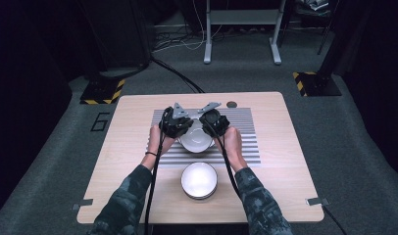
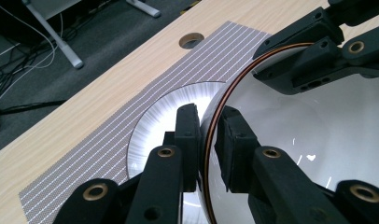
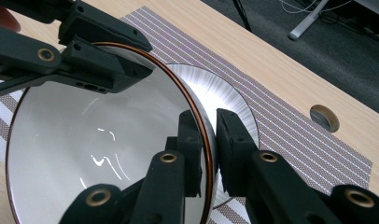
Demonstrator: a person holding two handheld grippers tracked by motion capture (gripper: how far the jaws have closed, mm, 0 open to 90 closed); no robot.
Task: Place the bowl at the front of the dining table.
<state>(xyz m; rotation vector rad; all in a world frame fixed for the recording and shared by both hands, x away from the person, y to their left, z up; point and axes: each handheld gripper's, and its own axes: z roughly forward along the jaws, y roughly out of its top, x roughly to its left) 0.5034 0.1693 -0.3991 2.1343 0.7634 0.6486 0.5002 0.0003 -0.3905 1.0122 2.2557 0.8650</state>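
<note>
Left gripper view: glossy white bowl [image 2: 318,140], thin copper-brown rim.

white copper-rimmed bowl [image 1: 196,140], grey striped mat [image 1: 246,122]

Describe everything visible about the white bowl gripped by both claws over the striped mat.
The white bowl is glossy, ceramic-looking, with a thin copper-brown line around its rim and a plain white inside that reflects light. It is over the striped mat, just above or on a round white plate; contact cannot be told. The left claw is shut on its rim, one jaw inside and one outside, and the right claw is shut on the opposite side of the rim the same way. It looks empty.
</note>
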